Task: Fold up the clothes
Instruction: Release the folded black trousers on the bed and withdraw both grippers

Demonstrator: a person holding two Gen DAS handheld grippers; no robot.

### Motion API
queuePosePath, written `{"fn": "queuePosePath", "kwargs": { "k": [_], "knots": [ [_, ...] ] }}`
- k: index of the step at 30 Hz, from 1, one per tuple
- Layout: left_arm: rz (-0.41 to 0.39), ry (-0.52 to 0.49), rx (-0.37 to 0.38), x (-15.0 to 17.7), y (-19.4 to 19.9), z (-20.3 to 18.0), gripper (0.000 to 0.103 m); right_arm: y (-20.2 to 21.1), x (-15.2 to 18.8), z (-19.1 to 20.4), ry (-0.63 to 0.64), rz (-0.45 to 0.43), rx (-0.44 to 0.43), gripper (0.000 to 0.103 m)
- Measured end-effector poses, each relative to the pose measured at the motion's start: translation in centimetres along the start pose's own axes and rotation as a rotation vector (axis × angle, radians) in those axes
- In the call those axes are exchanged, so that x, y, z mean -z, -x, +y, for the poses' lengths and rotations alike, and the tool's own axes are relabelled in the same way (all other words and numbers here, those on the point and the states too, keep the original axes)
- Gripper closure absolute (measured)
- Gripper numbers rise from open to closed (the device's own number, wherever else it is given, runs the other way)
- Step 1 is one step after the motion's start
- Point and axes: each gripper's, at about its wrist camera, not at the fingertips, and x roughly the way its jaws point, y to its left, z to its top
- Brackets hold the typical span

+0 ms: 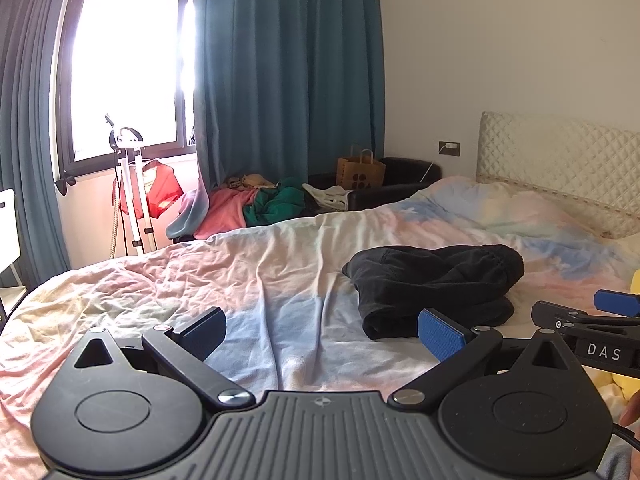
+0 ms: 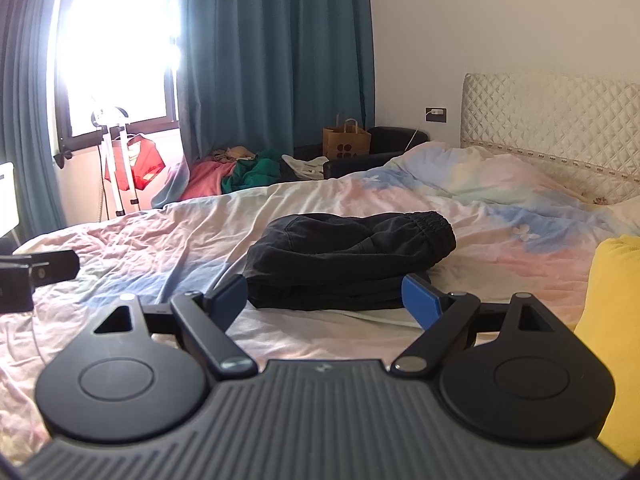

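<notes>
On the pastel duvet of the bed (image 2: 168,224), the black trousers (image 2: 348,264) lay already folded into a stack just ahead of my right tool (image 2: 332,300), which, like my left tool (image 1: 320,330), gaped wide and empty, while a yellow garment (image 2: 616,320) looked left to fold.

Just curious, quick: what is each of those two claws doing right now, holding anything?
Left gripper: open, holding nothing.
Right gripper: open, holding nothing; black clothes lie just ahead.
</notes>
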Motion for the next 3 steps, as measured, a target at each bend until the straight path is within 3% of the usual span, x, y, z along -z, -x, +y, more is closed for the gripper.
{"fn": "queuePosePath", "kwargs": {
  "k": [3],
  "knots": [
    [0.0, -0.004, 0.002, 0.0, 0.03, -0.11, 0.0, -0.01, -0.02, 0.01, -0.002, 0.001, 0.0, 0.017]
  ]
}}
